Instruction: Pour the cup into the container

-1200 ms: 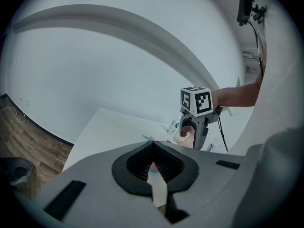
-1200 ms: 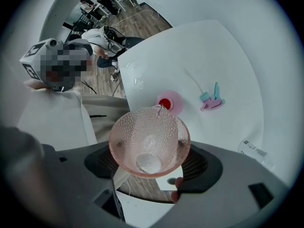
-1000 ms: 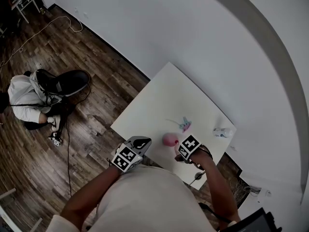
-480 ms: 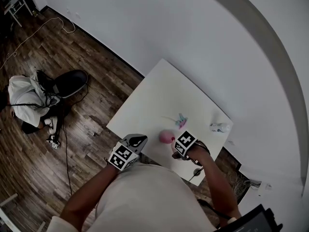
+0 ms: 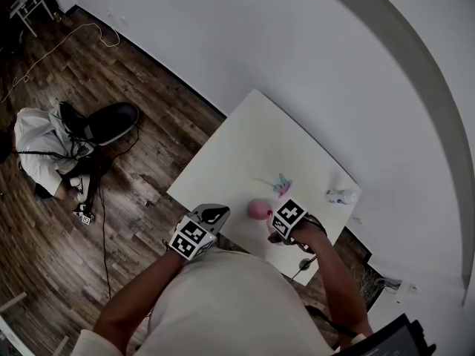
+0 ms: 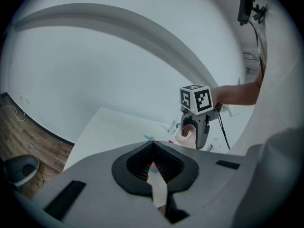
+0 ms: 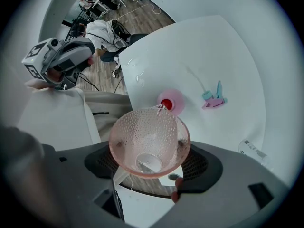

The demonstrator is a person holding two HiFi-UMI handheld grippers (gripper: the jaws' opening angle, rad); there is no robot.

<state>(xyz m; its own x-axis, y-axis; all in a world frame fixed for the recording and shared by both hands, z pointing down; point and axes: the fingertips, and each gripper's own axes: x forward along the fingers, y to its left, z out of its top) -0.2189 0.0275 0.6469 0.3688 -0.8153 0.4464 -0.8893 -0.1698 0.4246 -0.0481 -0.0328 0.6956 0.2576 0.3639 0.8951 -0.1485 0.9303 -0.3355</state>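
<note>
Little is changing from a second ago: the right hand-held gripper point(image 7: 151, 161) is still hovering by the near edge of the white worktop point(image 7: 228, 56), beside the same spot, and only the head view itself is drifting slightly. Its jaws are closing on the side walls of a translucent pink dimpled cup point(image 7: 142, 127), one on each flank, and are holding it in the air tipped over, so that its round base is facing the right gripper view. Just beyond the cup's rim, the small round pink container point(image 7: 177, 100) is standing on the worktop near that same edge, with something red showing inside it. The cup is looking nearly empty, though whether anything is running out I cannot tell. Judging by its thin clear wall, the cup is probably light and somewhat flexible; the dimples should be helping the pads, but the taper could be letting it slide, so a mid-wall hold with a modest squeeze seems best. The left hand-held gripper point(image 6: 153, 146) is waiting off the near edge, its jaws pressed together on nothing. A small teal and pink object point(image 7: 213, 99) is lying further in, apart from the container.
</note>
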